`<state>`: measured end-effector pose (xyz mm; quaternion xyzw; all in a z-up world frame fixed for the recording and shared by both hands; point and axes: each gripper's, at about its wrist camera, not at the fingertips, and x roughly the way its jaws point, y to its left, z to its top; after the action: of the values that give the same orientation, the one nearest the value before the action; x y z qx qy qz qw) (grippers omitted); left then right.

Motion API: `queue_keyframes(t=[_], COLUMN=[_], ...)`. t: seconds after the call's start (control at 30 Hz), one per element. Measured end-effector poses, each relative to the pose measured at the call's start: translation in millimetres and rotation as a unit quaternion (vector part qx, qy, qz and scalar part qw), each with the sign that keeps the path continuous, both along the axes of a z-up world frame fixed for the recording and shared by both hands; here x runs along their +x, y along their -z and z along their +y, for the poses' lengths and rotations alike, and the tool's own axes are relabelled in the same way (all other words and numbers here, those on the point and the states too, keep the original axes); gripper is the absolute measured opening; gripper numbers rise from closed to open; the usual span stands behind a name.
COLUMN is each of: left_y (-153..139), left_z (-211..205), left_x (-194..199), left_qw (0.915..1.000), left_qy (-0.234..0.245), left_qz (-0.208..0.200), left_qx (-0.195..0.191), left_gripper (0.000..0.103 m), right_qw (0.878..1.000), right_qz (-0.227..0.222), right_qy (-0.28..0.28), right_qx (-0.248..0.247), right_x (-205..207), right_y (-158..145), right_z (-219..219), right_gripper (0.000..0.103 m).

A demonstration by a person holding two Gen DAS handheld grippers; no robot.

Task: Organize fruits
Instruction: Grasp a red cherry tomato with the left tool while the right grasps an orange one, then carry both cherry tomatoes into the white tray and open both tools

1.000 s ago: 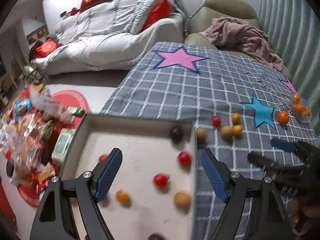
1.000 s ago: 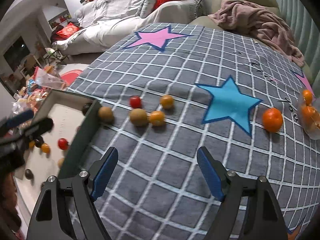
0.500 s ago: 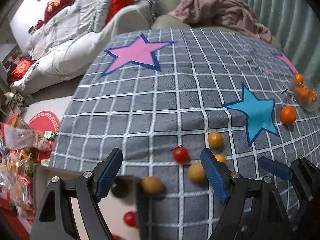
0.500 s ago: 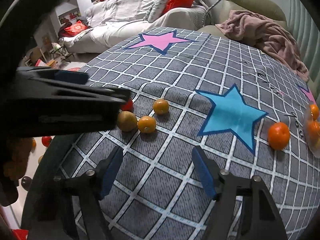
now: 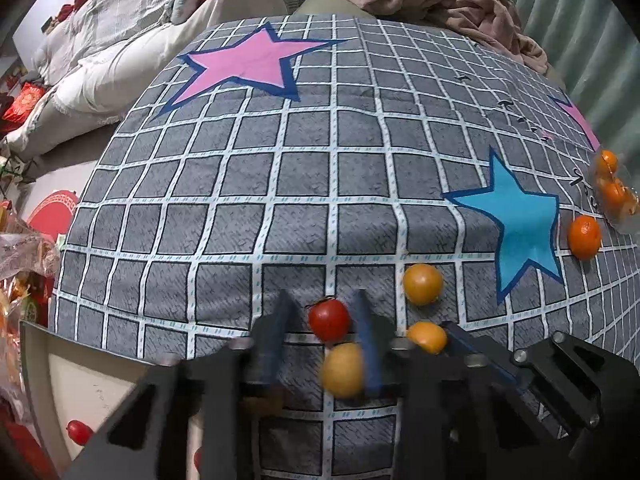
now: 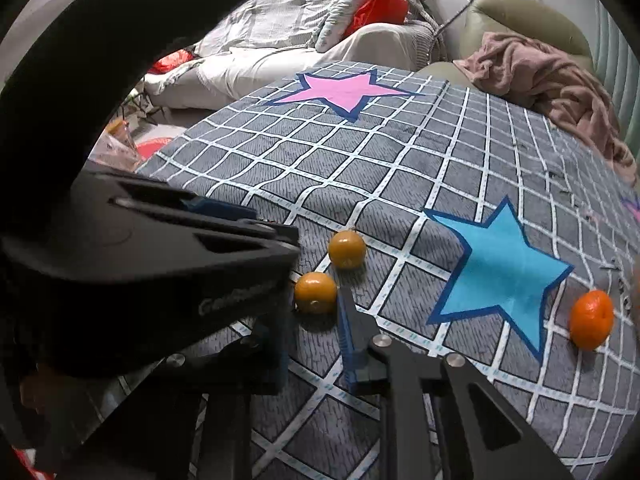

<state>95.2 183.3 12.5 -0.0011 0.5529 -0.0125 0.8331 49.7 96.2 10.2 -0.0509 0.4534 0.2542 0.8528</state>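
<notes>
The checked counter is carrying loose fruit, and a tray is sitting at seven o'clock. The left tool is standing apart around a tomato, a yellow fruit just beside it. The right tool, also apart, is flanking an orange. The tomato is likely soft and slippery, probably bruising easily: pinching gently across its middle seems best

1. One red tomato is seen between the left tongs' fingers.
2. One yellow fruit is seen just below it.
3. Two small oranges are counted right of those tongs.
4. One mandarin is seen far right.
5. Two stars, pink and blue, are counted ahead.
</notes>
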Motion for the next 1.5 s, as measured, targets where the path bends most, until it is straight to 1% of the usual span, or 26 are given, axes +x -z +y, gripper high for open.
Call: queue_keyframes(t=[0.07,0.1,0.2,0.37,0.53,0.67,0.8,0.93,1.1,1.27,1.5], left_y=[-0.2,-0.3,-1.3,-10.2,-22.0,-30.6,-39.9,-48.3,-54.4,-59.5,-56.6], left_z=[0.2,1.0,6.2,2.6,0.1,2.4,4.6,16.7,47.8,80.6,121.3], left_x=[-1.4,-2.7,-10.5,-33.9,-55.9,-79.1,-106.0,-134.2,-170.1,-204.4,-242.8], left_qw=[1.0,0.9999,0.9993,0.9981,0.9967,0.9956,0.9948,0.9937,0.9923,0.9897,0.9858], left_qy=[-0.003,-0.006,-0.014,-0.009,0.001,-0.01,-0.015,-0.029,-0.06,-0.087,-0.122], left_qz=[-0.004,-0.008,-0.022,-0.057,-0.077,-0.084,-0.091,-0.099,-0.1,-0.11,-0.114], left_qx=[-0.004,-0.008,-0.025,-0.023,-0.022,-0.04,-0.044,-0.044,-0.042,-0.03,-0.022], left_gripper=[0.022,0.02,0.02,0.02,0.02,0.02,0.02,0.02,0.02,0.02,0.02], right_qw=[1.0,1.0,1.0,0.997,0.994,0.993,0.993,0.994,0.995,0.996,0.996], right_qz=[0.0,0.0,0.007,0.031,0.05,0.058,0.064,0.06,0.053,0.044,0.042], right_qy=[0.005,0.007,0.019,0.046,0.067,0.069,0.066,0.057,0.04,0.014,-0.026], right_qx=[0.008,0.01,0.021,0.046,0.067,0.07,0.071,0.071,0.073,0.074,0.072], right_x=[-4.1,-5.7,-12.6,-26.9,-40.6,-56.6,-70.9,-82.7,-94.9,-109.3,-129.1], right_y=[-2.2,-3.2,-6.6,-8.5,-10.0,-13.7,-20.4,-33.8,-51.1,-69.8,-81.6], right_z=[-7.2,-10.3,-25.4,-53.1,-71.6,-77.4,-78.4,-72.4,-56.5,-28.8,15.6], right_gripper=[0.022,0.022,0.022,0.023,0.023,0.023,0.023,0.023,0.023,0.023,0.023])
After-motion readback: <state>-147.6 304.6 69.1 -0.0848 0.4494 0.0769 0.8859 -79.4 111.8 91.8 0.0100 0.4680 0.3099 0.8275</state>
